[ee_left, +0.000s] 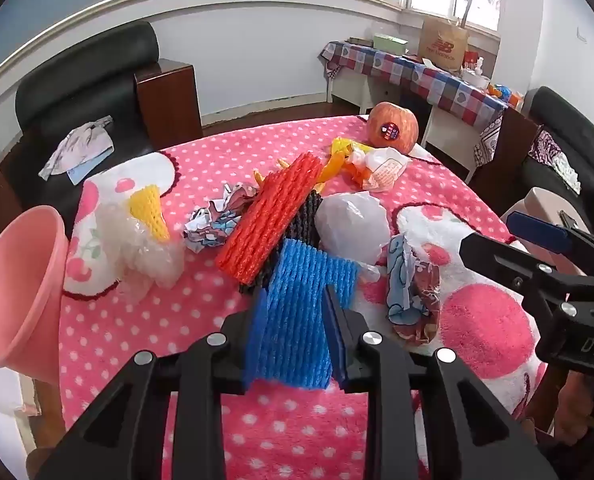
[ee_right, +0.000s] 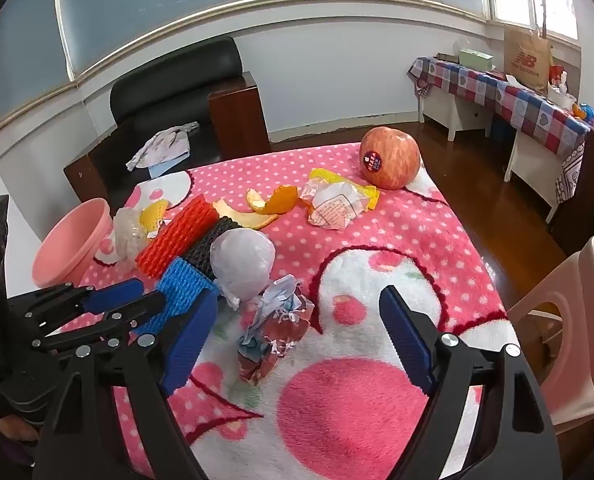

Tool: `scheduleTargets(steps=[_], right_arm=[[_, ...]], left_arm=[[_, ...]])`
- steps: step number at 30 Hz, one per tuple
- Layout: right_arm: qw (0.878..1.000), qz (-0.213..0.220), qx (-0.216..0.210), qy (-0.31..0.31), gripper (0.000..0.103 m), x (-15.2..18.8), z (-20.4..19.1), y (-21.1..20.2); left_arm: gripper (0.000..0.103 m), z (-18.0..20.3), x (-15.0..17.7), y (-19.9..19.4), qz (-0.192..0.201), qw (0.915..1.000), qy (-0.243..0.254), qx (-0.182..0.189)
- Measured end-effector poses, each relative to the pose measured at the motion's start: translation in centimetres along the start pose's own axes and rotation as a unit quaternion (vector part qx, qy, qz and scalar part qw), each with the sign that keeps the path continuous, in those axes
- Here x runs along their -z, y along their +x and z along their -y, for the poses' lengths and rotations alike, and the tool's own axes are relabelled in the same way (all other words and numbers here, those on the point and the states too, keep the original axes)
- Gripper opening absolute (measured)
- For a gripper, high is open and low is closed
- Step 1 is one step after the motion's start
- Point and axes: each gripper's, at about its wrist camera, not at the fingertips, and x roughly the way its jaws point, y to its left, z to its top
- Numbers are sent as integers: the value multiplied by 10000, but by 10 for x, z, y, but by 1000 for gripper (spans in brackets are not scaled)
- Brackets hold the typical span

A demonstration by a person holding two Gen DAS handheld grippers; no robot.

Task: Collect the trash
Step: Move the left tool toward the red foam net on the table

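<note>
Just in front of the black foam net, the left gripper clamps the blue foam net, seemingly lifted off the pink polka-dot counter. The right gripper gapes wide, holding nothing, over crumpled paper right of that black net.

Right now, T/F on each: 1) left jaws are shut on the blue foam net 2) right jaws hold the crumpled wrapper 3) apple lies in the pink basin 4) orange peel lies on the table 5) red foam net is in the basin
1) True: the left gripper clamps the blue foam net.
2) False: the right gripper is open, the crumpled wrapper loose on the table.
3) False: the apple sits on the table, far from the pink basin.
4) True: orange peel.
5) False: the red foam net lies on the table.
</note>
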Motion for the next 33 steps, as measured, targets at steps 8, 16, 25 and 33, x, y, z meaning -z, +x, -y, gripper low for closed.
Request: scheduleTargets(steps=[8, 16, 25, 33], right_arm=[[10000, 31, 82, -26, 84, 0, 0, 0], [9999, 59, 102, -7, 84, 6, -2, 1], [10000, 72, 25, 51, 84, 4, 0, -2], [10000, 59, -41, 46, 84, 5, -2, -3]], left_arm=[[28, -6, 4, 1, 10, 9999, -77, 78], [30, -14, 10, -2, -45, 9997, -116, 193], [41, -15, 10, -2, 9, 9999, -83, 74], [47, -19, 14, -6, -4, 10000, -82, 3]])
